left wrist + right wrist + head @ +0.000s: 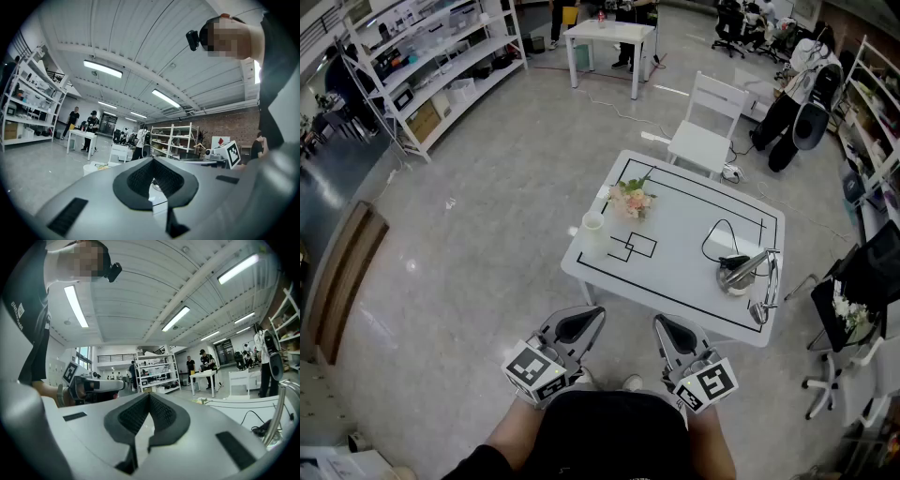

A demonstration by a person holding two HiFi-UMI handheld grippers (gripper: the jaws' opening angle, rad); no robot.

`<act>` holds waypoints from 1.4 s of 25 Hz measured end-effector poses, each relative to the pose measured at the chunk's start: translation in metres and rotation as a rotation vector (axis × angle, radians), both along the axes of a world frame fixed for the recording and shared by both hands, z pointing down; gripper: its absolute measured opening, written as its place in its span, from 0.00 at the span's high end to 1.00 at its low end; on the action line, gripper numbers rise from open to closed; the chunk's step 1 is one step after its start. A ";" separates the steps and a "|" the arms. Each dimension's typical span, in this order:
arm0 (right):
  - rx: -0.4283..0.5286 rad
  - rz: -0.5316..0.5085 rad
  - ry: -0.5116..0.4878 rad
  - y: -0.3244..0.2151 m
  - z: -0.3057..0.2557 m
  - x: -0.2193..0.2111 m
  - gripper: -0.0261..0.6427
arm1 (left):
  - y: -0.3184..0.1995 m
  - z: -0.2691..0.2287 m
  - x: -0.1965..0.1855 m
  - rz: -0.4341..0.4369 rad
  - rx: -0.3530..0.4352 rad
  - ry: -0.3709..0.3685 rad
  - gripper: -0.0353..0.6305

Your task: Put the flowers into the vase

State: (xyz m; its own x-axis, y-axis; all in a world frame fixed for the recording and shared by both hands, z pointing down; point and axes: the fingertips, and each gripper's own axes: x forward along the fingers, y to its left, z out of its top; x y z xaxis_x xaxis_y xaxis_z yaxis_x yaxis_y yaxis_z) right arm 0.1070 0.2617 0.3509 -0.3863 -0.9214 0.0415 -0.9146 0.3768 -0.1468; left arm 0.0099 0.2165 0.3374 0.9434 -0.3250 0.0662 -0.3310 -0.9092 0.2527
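vase (592,223) small, flowers (633,198) indistinct

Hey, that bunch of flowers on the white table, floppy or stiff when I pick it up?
Probably floppy and light: the flowers show soft pink and white heads on thin green stems. The heads look easily crushed, so gripping the stems seems safer. The uneven bunch seems unlikely to roll.

No readable text, small white print (21,310) on dark shirt (33,341) too blurred, white sign (220,142) with red diamond
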 end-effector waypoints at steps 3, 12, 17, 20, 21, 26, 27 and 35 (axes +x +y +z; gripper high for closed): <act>0.003 -0.009 0.026 -0.004 0.001 -0.005 0.94 | -0.002 0.001 0.003 0.019 -0.027 0.003 0.94; -0.025 -0.021 0.066 -0.010 0.012 -0.022 0.94 | 0.000 0.014 -0.004 0.077 -0.029 0.032 0.94; -0.038 -0.007 0.057 -0.018 0.014 -0.027 0.94 | -0.006 0.014 -0.016 0.067 -0.035 0.036 0.94; -0.049 -0.009 0.064 -0.025 0.017 -0.037 0.94 | -0.011 0.018 -0.027 0.068 -0.032 0.025 0.94; -0.048 -0.007 0.068 -0.028 0.017 -0.041 0.94 | -0.014 0.019 -0.032 0.067 -0.033 0.022 0.94; -0.056 0.002 0.092 -0.045 0.020 -0.060 0.94 | -0.032 0.028 -0.062 0.048 -0.049 0.019 0.94; -0.062 0.008 0.092 -0.047 0.023 -0.064 0.94 | -0.035 0.031 -0.069 0.048 -0.053 0.020 0.94; -0.104 0.055 0.148 -0.058 0.041 -0.087 0.94 | -0.055 0.047 -0.113 0.039 -0.084 0.014 0.94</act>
State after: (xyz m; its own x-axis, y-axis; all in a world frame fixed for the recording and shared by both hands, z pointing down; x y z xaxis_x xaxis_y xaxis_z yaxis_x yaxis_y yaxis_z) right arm 0.0200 0.2039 0.3915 -0.3184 -0.9287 0.1900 -0.9478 0.3158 -0.0448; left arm -0.1029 0.1614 0.3847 0.9563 -0.2816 0.0788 -0.2915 -0.8968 0.3327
